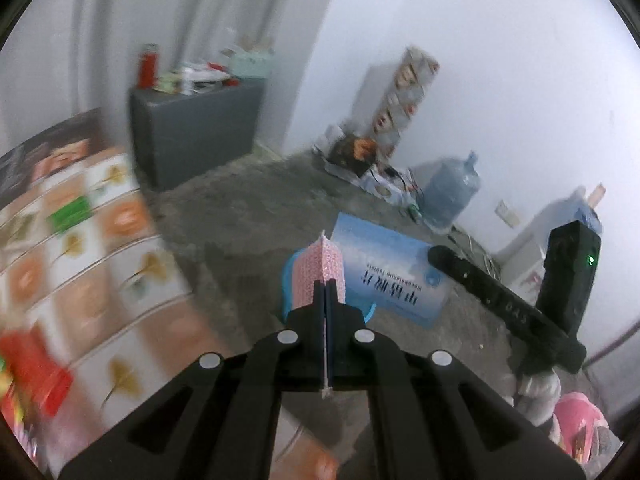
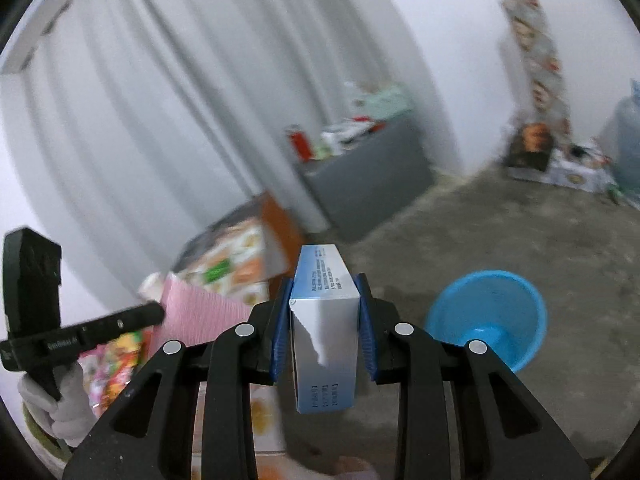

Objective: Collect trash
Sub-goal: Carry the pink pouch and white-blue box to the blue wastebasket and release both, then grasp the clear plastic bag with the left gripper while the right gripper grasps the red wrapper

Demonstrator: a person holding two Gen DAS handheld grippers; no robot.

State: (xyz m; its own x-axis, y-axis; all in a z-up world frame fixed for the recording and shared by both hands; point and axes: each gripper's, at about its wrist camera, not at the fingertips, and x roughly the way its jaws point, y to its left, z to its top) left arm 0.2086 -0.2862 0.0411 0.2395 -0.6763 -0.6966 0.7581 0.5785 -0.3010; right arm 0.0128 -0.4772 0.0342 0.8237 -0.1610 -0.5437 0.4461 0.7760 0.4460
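At lower centre of each wrist view a claw is clamped on trash, the left claw (image 1: 326, 292) on a pink sheet (image 1: 320, 272), the right claw (image 2: 325, 308) on a blue-white box (image 2: 324, 320), neither yet dropped into the blue bin (image 2: 486, 316) on the floor.

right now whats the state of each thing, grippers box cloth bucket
left gripper: shut on the pink cloth
pink cloth: pinched, held in the air
right gripper: shut on the blue and white box
blue and white box: held in the air
blue bucket: on the floor, upright, empty
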